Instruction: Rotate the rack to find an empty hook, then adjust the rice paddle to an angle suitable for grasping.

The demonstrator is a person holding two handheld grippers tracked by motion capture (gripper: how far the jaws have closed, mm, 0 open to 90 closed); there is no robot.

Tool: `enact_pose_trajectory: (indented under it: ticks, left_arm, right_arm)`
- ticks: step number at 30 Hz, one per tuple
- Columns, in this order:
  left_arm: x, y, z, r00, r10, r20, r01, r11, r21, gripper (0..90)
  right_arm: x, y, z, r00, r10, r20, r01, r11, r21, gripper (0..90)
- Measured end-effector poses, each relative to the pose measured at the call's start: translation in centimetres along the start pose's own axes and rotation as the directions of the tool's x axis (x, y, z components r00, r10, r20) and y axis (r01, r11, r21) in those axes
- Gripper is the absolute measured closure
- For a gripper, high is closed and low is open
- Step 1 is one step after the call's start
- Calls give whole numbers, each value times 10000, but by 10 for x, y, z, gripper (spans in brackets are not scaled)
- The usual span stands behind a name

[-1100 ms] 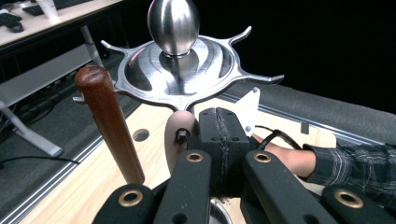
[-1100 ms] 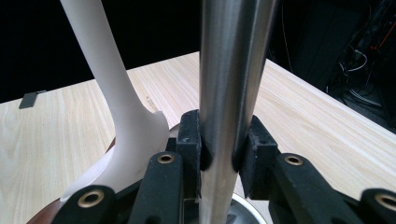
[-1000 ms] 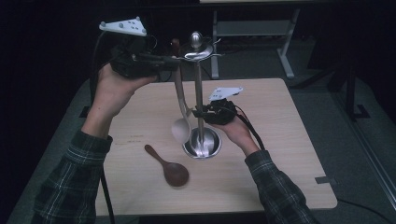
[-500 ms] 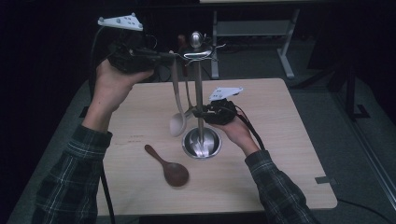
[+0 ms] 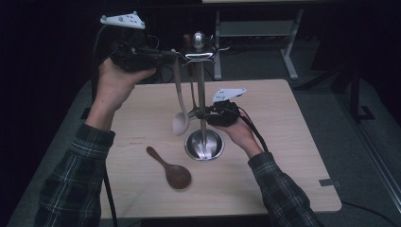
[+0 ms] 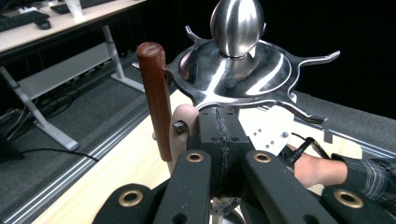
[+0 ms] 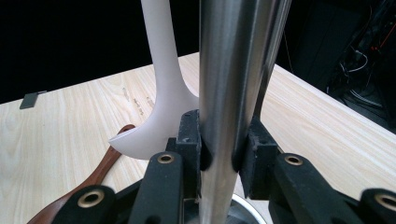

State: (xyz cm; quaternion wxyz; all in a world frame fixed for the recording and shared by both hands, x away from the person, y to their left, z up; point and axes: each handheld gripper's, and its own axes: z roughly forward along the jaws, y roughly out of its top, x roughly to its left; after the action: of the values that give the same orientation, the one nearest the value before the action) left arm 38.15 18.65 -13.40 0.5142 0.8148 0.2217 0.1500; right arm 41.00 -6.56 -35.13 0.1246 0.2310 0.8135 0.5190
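A steel utensil stand point(image 5: 202, 94) rises from a round bowl base on the wooden table, its hook ring point(image 6: 238, 70) at the top. My right gripper point(image 5: 201, 113) is shut on the stand's pole point(image 7: 233, 70), pads point(image 7: 189, 140) pressed on both sides. My left gripper point(image 5: 170, 54) is high up beside the hook ring, shut point(image 6: 222, 135) on the top of a pale spoon's handle point(image 6: 184, 130). The pale spoon point(image 5: 179, 123) hangs down left of the pole point(image 7: 161, 93). A brown-handled utensil point(image 6: 156, 102) hangs from a hook point(image 5: 188, 42).
A dark wooden spoon point(image 5: 172, 172) lies flat on the table, front left of the stand's base point(image 5: 204, 144); its handle shows low in the right gripper view point(image 7: 93, 177). Desk legs point(image 5: 288, 52) stand beyond the table's far edge.
My left gripper has risen slightly with the pale spoon, whose bowl swung left, away from the pole. The right gripper and the stand have kept still.
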Motion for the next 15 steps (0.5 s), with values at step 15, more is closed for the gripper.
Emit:
enact_pose_trajectory:
  ticks: [15]
  left_arm:
    - [-25,-65,-1,9991,39,413,-64,9981,605,899]
  right_arm:
    - [-2,-22,-34,9961,776,414,-778,9970,34,426]
